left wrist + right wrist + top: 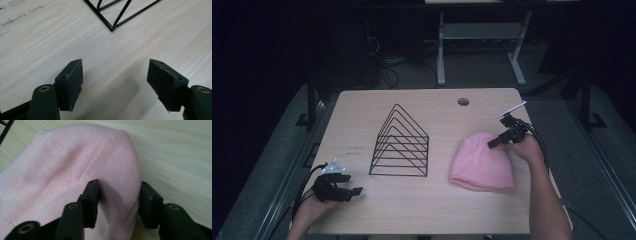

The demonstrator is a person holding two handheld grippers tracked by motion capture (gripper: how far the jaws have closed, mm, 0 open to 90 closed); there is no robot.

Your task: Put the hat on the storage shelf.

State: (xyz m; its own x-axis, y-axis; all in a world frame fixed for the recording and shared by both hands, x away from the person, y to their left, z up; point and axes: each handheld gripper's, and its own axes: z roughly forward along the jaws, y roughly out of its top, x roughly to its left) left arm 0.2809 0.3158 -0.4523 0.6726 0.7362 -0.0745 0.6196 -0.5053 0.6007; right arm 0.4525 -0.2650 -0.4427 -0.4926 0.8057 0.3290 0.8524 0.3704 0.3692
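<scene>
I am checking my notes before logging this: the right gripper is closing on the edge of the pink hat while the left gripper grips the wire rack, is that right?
Not quite. The left gripper grips nothing: the left gripper view shows it open over bare table, short of the wire rack. The rest holds: the right gripper straddles the edge of the pink hat.

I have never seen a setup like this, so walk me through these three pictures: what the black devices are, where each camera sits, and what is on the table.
There is no robot: a person holds two-jawed tongs in each hand. The high view looks down on a wooden table. On it stand a black wire rack and a pink knit hat. The other two pictures come from cameras riding on the tongs. The left tongs hover open over bare wood near the rack's corner, holding nothing. The right tongs have their jaws on either side of a fold at the hat's edge; whether they are already squeezing it, I cannot tell.
</scene>
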